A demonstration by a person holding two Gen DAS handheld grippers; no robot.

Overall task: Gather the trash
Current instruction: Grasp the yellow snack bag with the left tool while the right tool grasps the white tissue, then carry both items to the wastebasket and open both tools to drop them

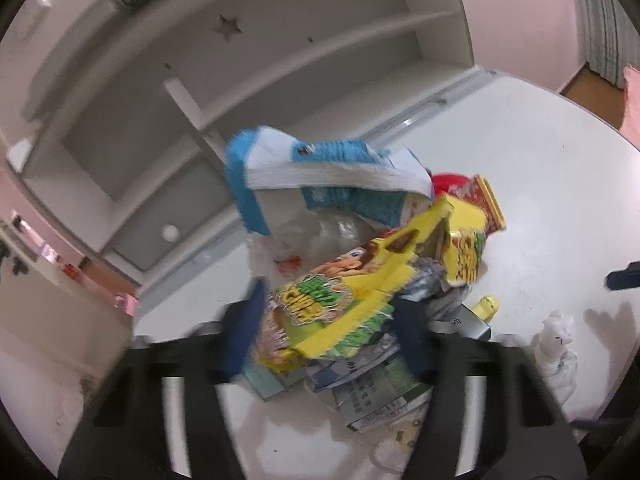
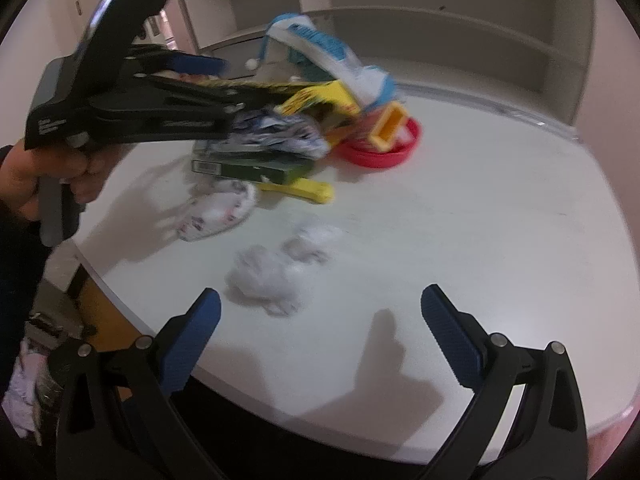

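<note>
A heap of trash lies on the white table (image 2: 480, 220): a yellow snack wrapper (image 1: 360, 280), silvery printed packets (image 1: 372, 392), a blue and white bag (image 1: 320, 168) and a green box (image 2: 248, 168). My left gripper (image 1: 329, 296) is shut on the yellow snack wrapper, its blue pads on either side. From the right wrist view the left gripper (image 2: 236, 88) is at the heap's left end, held by a hand (image 2: 24, 176). My right gripper (image 2: 320, 300) stands open just above the table, with two crumpled white tissues (image 2: 264, 280) beyond its left finger.
A red round lid (image 2: 380, 148) lies behind the heap. A yellow plastic piece (image 2: 304, 190) and a patterned paper dish (image 2: 216, 212) lie in front of it. White shelving (image 1: 280, 60) rises behind the table. The table's near-left edge (image 2: 120, 300) drops to the floor.
</note>
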